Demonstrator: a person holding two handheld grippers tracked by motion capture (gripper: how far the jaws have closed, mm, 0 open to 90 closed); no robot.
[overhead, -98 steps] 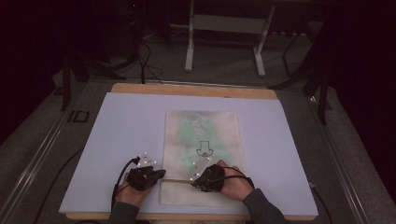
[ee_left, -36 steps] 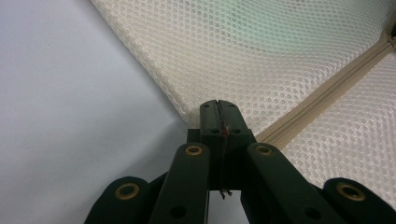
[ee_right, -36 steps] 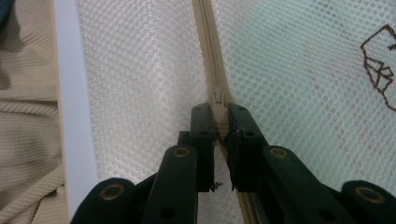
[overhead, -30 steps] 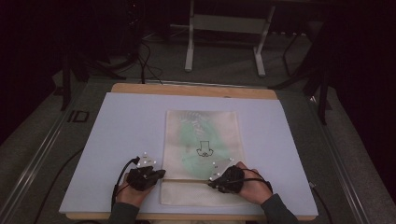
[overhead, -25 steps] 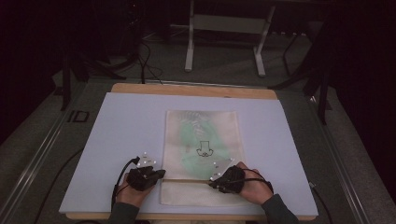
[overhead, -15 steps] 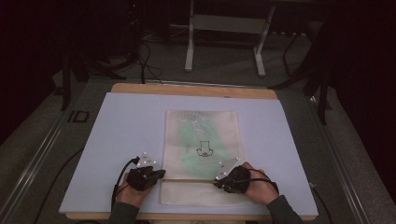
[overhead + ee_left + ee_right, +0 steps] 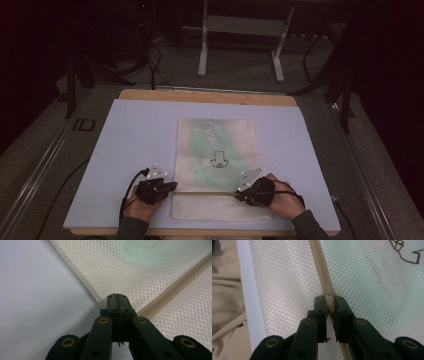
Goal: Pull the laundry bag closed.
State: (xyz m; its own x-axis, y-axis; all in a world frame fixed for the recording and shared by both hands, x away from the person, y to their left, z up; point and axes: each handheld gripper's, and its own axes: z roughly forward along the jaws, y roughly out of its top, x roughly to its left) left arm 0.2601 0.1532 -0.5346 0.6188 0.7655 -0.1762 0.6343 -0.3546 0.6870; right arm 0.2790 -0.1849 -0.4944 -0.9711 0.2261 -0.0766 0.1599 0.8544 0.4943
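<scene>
A cream mesh bag (image 7: pixel 217 150) with a green item inside and a small black drawing lies flat on the pale mat (image 7: pixel 140 135). Its zipper (image 7: pixel 205 192) runs across the near part. My left gripper (image 7: pixel 169 187) is shut on the bag's left edge at the zipper's end; in the left gripper view the closed jaws (image 7: pixel 117 298) meet the mesh (image 7: pixel 150 270) right where the zipper (image 7: pixel 175 287) ends. My right gripper (image 7: pixel 240 194) is shut on the zipper pull (image 7: pixel 328 293), which sits between its jaws on the zipper track (image 7: pixel 318 260).
The mat covers a wooden table whose far edge (image 7: pixel 200 95) shows. A metal stand (image 7: pixel 240 25) and cables lie on the floor beyond. Ribbed beige clothing (image 7: pixel 224 290) is close to the table's near edge.
My right gripper has slid to the right along the zipper with the pull in its jaws. The left gripper has stayed at the bag's left edge.
</scene>
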